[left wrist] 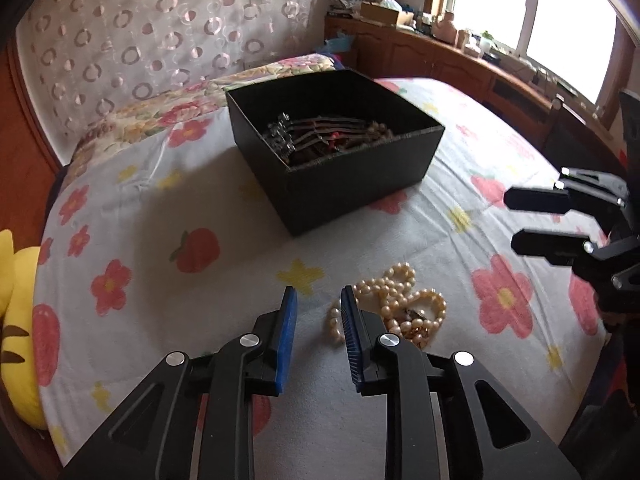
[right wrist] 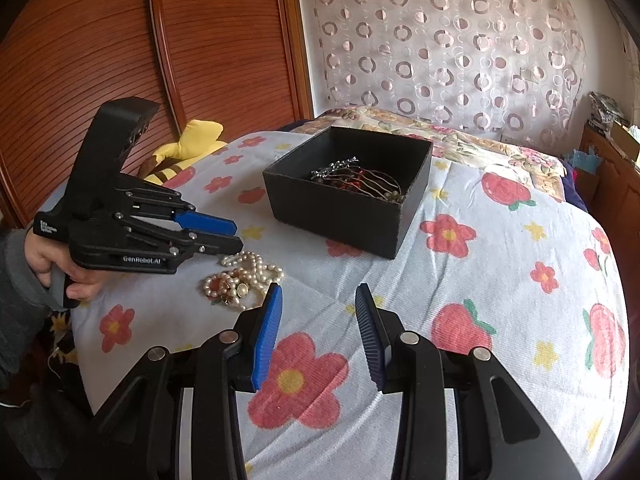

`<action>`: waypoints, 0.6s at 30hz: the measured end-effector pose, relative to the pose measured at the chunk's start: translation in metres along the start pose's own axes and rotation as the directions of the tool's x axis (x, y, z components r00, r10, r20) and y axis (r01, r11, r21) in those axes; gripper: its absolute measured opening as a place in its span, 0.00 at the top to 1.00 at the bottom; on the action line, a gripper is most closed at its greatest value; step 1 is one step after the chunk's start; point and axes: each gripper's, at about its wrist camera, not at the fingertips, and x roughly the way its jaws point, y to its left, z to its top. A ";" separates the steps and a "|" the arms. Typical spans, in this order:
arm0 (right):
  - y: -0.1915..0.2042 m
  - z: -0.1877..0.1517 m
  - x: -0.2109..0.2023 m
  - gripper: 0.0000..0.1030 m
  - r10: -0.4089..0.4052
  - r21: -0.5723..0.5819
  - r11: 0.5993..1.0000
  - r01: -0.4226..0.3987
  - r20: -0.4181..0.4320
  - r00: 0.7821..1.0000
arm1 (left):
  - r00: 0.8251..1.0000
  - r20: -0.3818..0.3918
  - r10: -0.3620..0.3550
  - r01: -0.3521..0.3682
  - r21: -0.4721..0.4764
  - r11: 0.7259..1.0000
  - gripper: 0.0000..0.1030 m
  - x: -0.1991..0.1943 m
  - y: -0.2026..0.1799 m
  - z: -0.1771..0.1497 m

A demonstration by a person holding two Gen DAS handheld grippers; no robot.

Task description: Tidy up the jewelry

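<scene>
A heap of cream pearl necklaces [left wrist: 404,304] lies on the flowered bedspread; it also shows in the right wrist view [right wrist: 242,278]. A black open box [left wrist: 336,148] stands behind it with several dark necklaces [left wrist: 320,136] inside; the box shows in the right wrist view [right wrist: 348,196] too. My left gripper [left wrist: 318,296] is open and empty, its right finger just beside the pearls. In the right wrist view the left gripper [right wrist: 236,234] hovers just above the pearls. My right gripper [right wrist: 318,294] is open and empty, to the right of the pearls.
The bed [right wrist: 500,280] has a flowered cover. A yellow plush toy [left wrist: 16,312] lies at its left edge. A wooden wardrobe [right wrist: 160,60] stands on the left, a wooden cabinet with clutter [left wrist: 440,48] under the window.
</scene>
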 end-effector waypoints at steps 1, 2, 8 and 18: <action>-0.001 -0.001 0.000 0.61 0.000 0.002 1.000 0.000 0.000 1.000 | 1.000 -0.007 0.000 0.000 0.004 1.000 0.80 0.002 -0.001 0.000; -0.001 -0.001 0.000 0.61 0.000 0.002 1.000 0.000 0.000 1.000 | 1.000 -0.008 0.004 -0.004 0.011 1.000 0.80 0.003 -0.002 -0.001; -0.001 -0.002 0.000 0.61 0.004 0.000 1.000 -0.004 0.001 1.000 | 1.000 -0.005 -0.004 0.004 0.046 0.999 0.94 0.003 -0.009 0.000; 0.005 -0.005 0.006 0.61 0.015 -0.007 1.000 -0.015 -0.012 1.000 | 0.994 0.109 -0.023 0.021 0.025 0.999 0.97 -0.031 -0.023 0.003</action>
